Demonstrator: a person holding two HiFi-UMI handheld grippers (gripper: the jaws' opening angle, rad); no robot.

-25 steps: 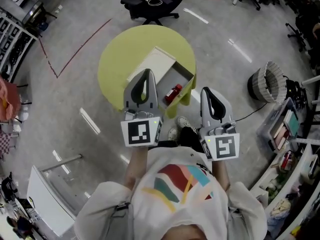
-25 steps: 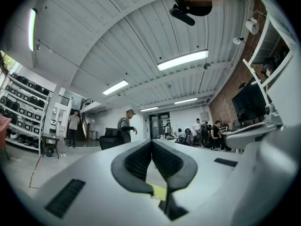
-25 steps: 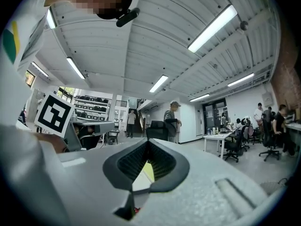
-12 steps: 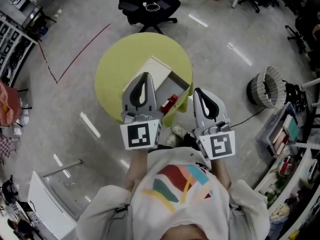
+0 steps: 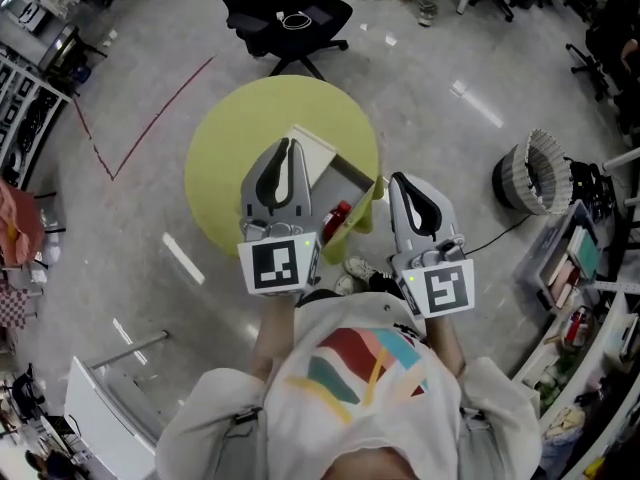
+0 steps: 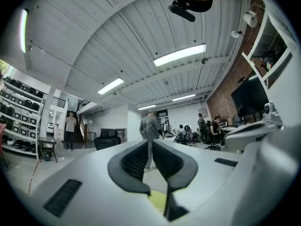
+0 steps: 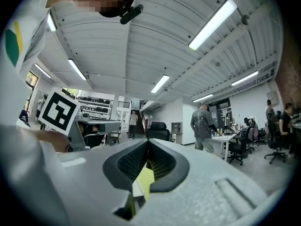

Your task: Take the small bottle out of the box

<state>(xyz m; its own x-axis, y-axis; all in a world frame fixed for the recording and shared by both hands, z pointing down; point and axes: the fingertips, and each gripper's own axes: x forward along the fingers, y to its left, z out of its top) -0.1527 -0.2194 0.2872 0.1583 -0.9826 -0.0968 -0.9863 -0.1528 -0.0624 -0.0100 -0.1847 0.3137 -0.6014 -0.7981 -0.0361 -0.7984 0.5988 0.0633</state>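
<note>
A small red bottle (image 5: 337,218) lies inside an open cardboard box (image 5: 345,176) on a round yellow-green table (image 5: 225,143). The box's pale lid (image 5: 314,149) is folded back toward the far side. My left gripper (image 5: 285,148) is held above the box's left part, jaws shut and empty; in the left gripper view (image 6: 150,142) the pads meet. My right gripper (image 5: 401,181) hangs just right of the box, beyond the table's near edge, also shut with nothing in it (image 7: 147,142). Both point out toward the room.
A black office chair (image 5: 290,13) stands beyond the table. A wire wastebasket (image 5: 535,173) is on the floor to the right, with cluttered shelves (image 5: 575,268) nearer. Red tape (image 5: 150,118) marks the floor at left. People stand far off in both gripper views.
The table and box have slid slightly down and left in the head view, closer under the grippers. Both grippers keep nearly the same pose and stay shut.
</note>
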